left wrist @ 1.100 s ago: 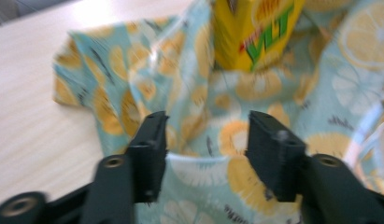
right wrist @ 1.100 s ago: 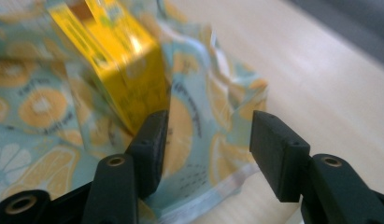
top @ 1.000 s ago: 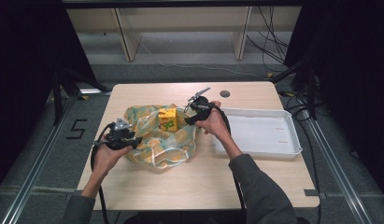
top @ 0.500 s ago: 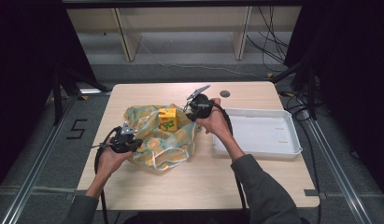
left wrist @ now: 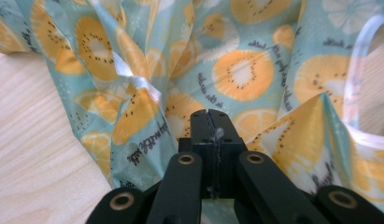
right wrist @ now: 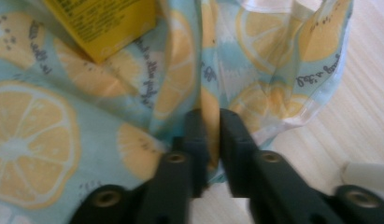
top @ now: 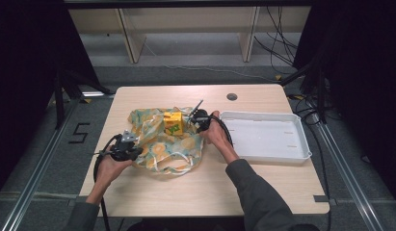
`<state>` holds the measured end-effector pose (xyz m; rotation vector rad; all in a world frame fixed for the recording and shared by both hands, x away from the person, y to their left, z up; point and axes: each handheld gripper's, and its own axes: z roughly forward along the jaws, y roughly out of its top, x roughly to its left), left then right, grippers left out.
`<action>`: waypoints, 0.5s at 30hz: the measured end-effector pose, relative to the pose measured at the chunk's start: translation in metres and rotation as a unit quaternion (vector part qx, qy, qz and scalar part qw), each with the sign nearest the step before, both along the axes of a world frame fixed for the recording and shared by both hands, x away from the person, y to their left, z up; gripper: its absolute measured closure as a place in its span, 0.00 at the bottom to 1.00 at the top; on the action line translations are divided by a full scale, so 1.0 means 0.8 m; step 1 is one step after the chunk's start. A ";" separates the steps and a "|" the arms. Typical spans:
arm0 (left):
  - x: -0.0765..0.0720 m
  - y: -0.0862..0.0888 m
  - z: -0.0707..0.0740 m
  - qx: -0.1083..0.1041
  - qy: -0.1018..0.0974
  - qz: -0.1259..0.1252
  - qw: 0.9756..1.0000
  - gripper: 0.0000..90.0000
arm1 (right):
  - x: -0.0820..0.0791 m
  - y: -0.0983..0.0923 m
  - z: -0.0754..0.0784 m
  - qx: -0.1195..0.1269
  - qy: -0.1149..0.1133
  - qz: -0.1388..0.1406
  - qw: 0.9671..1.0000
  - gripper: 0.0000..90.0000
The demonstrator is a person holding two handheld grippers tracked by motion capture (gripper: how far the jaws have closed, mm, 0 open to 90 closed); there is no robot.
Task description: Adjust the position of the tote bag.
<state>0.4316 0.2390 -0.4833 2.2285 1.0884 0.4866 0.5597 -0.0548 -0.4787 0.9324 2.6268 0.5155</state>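
At the table's near-left, the left hand-held gripper (top: 124, 150) is clenched tight on the fruit-print plastic bag (top: 159, 144); the left gripper view shows its jaws meeting with a thin fold of film pinched between them, at the bag's 8 o'clock edge. The right hand-held gripper (top: 198, 119) sits at the bag's 2 o'clock corner. Its jaws have just been closing, and in the right gripper view they stand narrow with a pleat of the bag (right wrist: 133, 98) pressed between them, so it is grasping the bag too.

The bag lies crumpled mid-table, slightly left of centre, mouth and clear handles (top: 174, 166) toward 6 o'clock. A yellow carton (top: 173, 123) stands on the printed film just beside the right gripper, at its 9 o'clock; whether it sits inside the bag or on top I cannot tell. A white tray (top: 301, 144) lies at 3 o'clock, apart from the bag, with nothing visible in it. A grommet hole (top: 231, 96) is at the table's far edge.

Progress, judged: both grips set, bag not lifted or spread. Left to do: likely pulling the bag open or flat and dealing with the carton. Early stage.
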 end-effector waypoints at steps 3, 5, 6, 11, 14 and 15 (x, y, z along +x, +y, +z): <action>-0.009 0.002 0.012 -0.008 -0.014 0.003 1.000 0.94 | -0.003 -0.008 0.021 0.053 -0.011 -0.036 0.998 0.59; -0.016 0.002 0.018 -0.019 -0.026 0.012 0.999 0.91 | -0.006 -0.014 0.041 0.092 -0.040 -0.029 0.995 0.53; -0.021 0.005 0.024 -0.019 -0.025 0.007 0.999 0.89 | -0.009 -0.017 0.051 0.105 -0.045 -0.023 0.993 0.50; -0.046 0.009 0.038 -0.041 -0.036 0.017 0.998 0.76 | -0.029 -0.016 0.090 0.187 -0.053 -0.015 0.981 0.40; -0.070 0.009 0.041 -0.035 -0.027 0.010 0.999 0.64 | -0.035 -0.007 0.103 0.211 -0.051 0.011 0.976 0.36; -0.076 0.008 0.040 -0.035 -0.026 0.010 0.999 0.60 | -0.036 -0.003 0.105 0.209 -0.057 0.022 0.976 0.35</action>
